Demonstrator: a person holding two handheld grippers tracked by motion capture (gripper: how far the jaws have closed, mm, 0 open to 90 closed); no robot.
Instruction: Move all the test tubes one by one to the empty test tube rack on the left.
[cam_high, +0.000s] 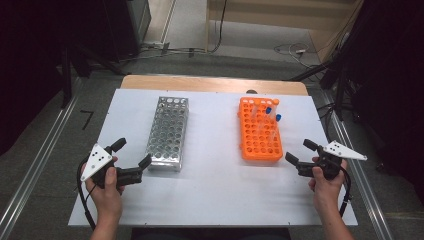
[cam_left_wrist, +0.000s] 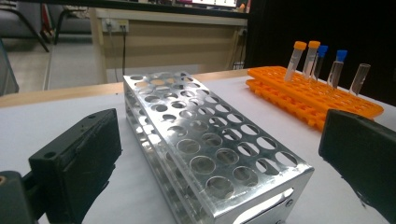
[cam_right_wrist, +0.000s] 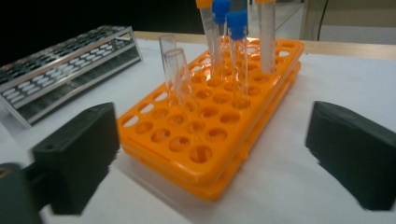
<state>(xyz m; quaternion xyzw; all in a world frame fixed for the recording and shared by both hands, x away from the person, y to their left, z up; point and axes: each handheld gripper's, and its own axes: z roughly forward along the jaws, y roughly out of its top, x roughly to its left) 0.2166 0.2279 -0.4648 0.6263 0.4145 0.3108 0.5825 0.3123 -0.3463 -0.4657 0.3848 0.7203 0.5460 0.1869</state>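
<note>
Orange rack (cam_high: 260, 131) and metal rack (cam_high: 167, 132) sit apart while left gripper (cam_high: 131, 156) and right gripper (cam_high: 298, 151) gape wide, holding nothing.

Table top (cam_high: 215, 185) white, bare wood strip at far edge. Metal rack (cam_high: 168, 132) just ahead of left gripper (cam_high: 132, 155): shiny silver, grid of round holes. Plastic rack (cam_high: 259, 131) just ahead of right gripper (cam_high: 301, 151): bright orange, same hole grid. Tubes (cam_right_wrist: 236, 51) in orange rack: clear; two blue caps, two orange caps, one uncapped. Both grippers: black jaws, light grey top plate with dark dots. Floor (cam_high: 45, 165) grey; surroundings dark.
</note>
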